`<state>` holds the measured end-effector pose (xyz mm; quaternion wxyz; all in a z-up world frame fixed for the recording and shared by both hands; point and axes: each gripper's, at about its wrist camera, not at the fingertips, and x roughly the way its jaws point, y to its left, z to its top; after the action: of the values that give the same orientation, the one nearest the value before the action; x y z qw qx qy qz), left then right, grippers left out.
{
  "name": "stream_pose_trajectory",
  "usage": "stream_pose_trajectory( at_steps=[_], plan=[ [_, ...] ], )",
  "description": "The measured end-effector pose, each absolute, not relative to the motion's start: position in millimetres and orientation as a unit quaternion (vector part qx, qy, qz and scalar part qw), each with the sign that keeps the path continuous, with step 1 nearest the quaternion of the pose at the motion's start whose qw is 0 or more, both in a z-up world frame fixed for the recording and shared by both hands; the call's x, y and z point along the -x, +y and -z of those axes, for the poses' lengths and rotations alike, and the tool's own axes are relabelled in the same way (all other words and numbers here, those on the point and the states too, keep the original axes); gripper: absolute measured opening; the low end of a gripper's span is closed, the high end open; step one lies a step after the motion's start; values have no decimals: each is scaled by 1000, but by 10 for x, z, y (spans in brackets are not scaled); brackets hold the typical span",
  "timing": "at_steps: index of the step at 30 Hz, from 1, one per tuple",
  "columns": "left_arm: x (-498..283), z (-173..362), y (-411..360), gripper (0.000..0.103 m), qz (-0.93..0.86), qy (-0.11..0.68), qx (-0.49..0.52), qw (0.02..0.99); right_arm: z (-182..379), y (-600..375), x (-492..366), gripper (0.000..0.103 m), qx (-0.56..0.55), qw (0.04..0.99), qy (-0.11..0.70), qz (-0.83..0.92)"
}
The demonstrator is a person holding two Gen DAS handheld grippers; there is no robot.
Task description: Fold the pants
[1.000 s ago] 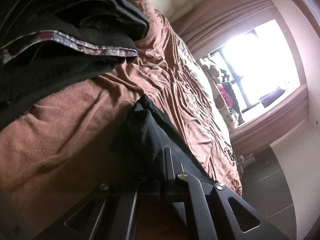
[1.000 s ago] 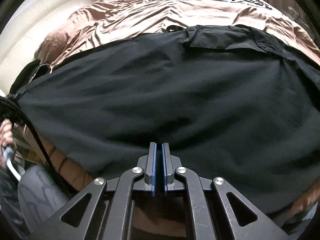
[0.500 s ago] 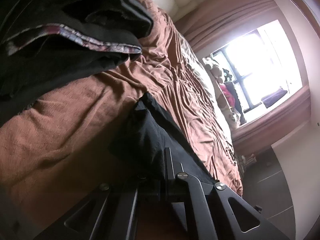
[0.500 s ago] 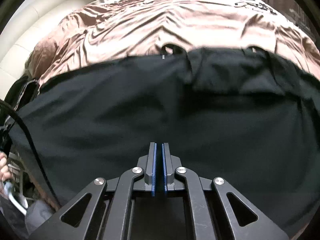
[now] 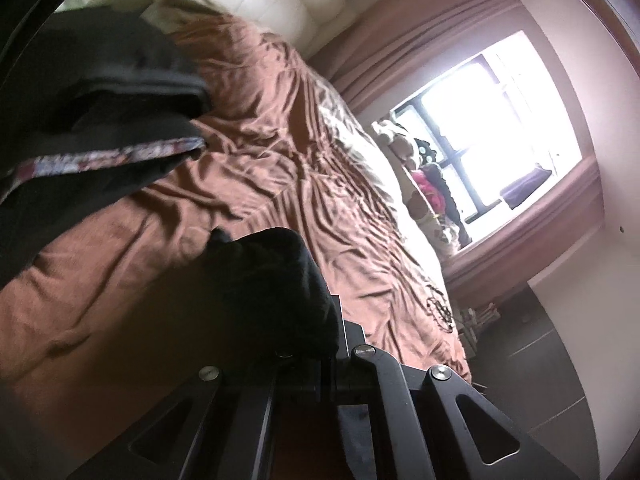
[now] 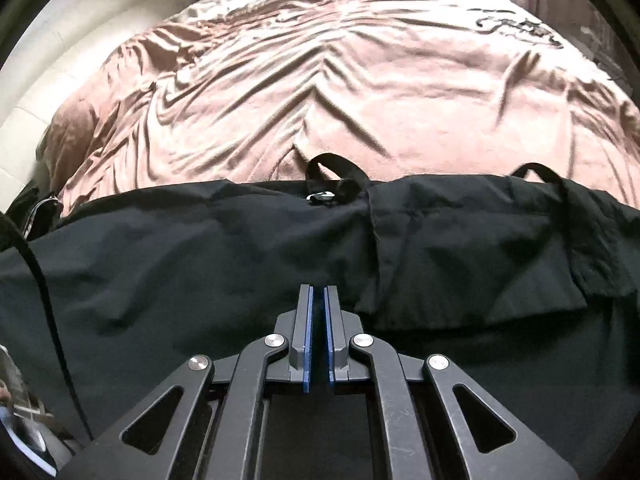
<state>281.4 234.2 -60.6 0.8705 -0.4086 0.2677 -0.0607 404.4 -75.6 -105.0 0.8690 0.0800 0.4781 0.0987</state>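
Both grippers carry the black pants' edge across the bed

The left gripper [image 5: 336,344], clamped on pants [image 6: 200,272] cloth bunched at lower centre, has lifted; the right gripper [image 6: 316,336], jaws nearly together – hold unclear – has slid, exposing more bedspread [image 6: 340,80] above – the fold is underway.

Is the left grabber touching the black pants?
Touching. In the left wrist view, the black pants bunch up over the left gripper, whose jaws are shut on the fabric above the brown bedspread.
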Motion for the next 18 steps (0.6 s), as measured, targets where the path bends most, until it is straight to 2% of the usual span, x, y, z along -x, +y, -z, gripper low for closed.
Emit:
stream_pose_trajectory(
  at_steps=[5,18],
  plan=[
    [-2876,386,2242,2,69,261,398,877,1157,-820,-4174,1,-113,852,502,-101],
    [-3000,-453,1731,2,121,226,350,901,833,-976,-3347,2,-127,858,472,-155]
  ],
)
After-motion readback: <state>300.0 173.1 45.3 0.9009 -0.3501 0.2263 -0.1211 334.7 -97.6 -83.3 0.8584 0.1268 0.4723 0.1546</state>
